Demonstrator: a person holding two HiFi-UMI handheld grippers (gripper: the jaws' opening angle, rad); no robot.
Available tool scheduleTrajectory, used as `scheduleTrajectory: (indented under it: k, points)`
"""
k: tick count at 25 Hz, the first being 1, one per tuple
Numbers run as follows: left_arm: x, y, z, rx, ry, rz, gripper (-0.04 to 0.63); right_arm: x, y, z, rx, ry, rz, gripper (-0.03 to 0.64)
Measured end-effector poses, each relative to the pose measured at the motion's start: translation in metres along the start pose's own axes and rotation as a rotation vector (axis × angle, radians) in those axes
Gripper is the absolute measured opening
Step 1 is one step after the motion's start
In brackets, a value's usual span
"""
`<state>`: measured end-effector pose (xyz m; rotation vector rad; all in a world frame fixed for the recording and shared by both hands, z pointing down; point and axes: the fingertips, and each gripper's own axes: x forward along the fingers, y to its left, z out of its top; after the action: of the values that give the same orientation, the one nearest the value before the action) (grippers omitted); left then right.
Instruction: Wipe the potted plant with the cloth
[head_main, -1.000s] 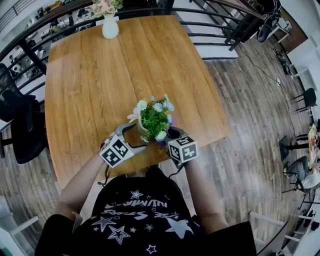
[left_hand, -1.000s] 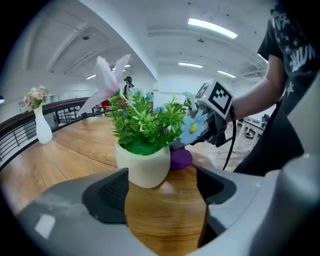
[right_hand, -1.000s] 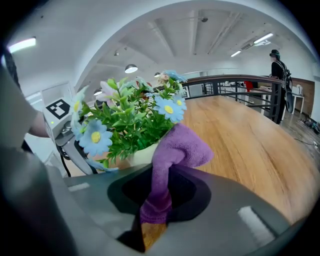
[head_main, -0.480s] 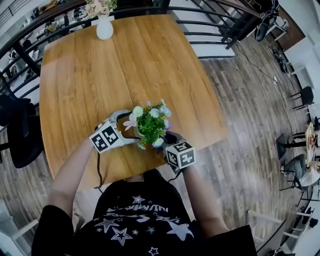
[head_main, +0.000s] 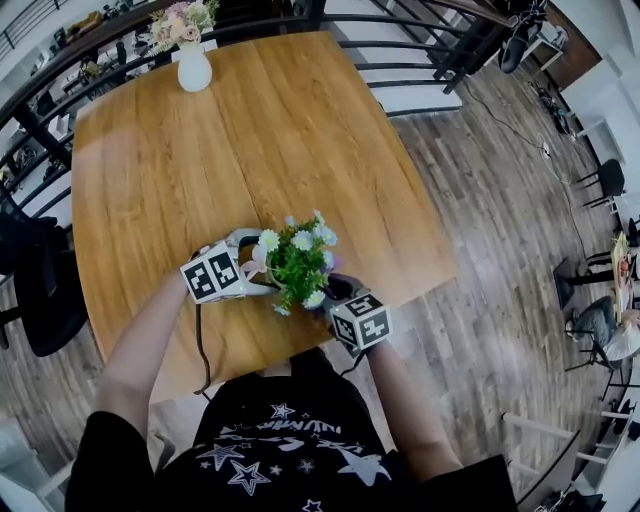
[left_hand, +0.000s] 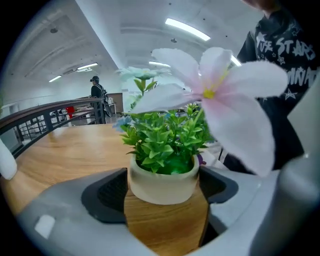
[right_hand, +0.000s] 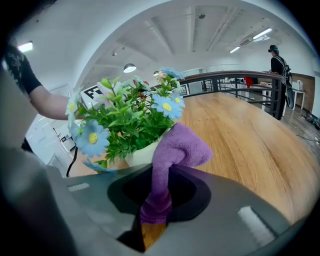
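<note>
A small potted plant (head_main: 298, 262) with green leaves and pale flowers stands near the front edge of the wooden table (head_main: 200, 150). Its cream pot (left_hand: 162, 182) sits between the wide jaws of my left gripper (left_hand: 162, 175), which comes in from the pot's left (head_main: 258, 265). These jaws have just been opening, and the pads look clear of the pot. My right gripper (right_hand: 160, 185) is at the pot's right front (head_main: 332, 290). It is shut on a purple cloth (right_hand: 175, 150), whose free end rests against the pot and leaves (right_hand: 125, 125).
A white vase of flowers (head_main: 193, 68) stands at the table's far edge. A dark railing (head_main: 420, 50) runs behind the table, and a black chair (head_main: 40, 290) stands at its left. A person (right_hand: 277, 60) stands far off.
My left gripper has swung from the pot's front left to its left side and rolled, with its jaws spread wider. The right gripper and cloth have stayed put.
</note>
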<state>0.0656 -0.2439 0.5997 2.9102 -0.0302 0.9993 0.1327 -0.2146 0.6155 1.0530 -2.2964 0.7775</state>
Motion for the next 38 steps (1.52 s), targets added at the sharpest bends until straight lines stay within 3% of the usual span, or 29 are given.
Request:
scheduleTrajectory:
  k: [2, 12, 23, 30, 38]
  points:
    - [0.0, -0.001, 0.003, -0.015, -0.014, -0.004, 0.448, 0.0, -0.002, 0.002, -0.001, -0.006, -0.004, 0.08]
    - [0.0, -0.002, -0.001, -0.068, -0.03, 0.058, 0.443, 0.002, 0.001, -0.002, 0.009, -0.005, 0.002, 0.075]
    - [0.0, 0.002, -0.003, -0.207, -0.066, 0.247, 0.443, 0.002, 0.023, -0.013, -0.019, 0.018, 0.014, 0.077]
    - [-0.001, 0.003, -0.005, -0.328, -0.097, 0.422, 0.443, 0.007, 0.039, -0.01, -0.029, 0.01, 0.024, 0.078]
    - [-0.003, -0.004, -0.008, -0.421, -0.09, 0.535, 0.443, 0.008, 0.057, -0.014, -0.003, 0.012, 0.032, 0.078]
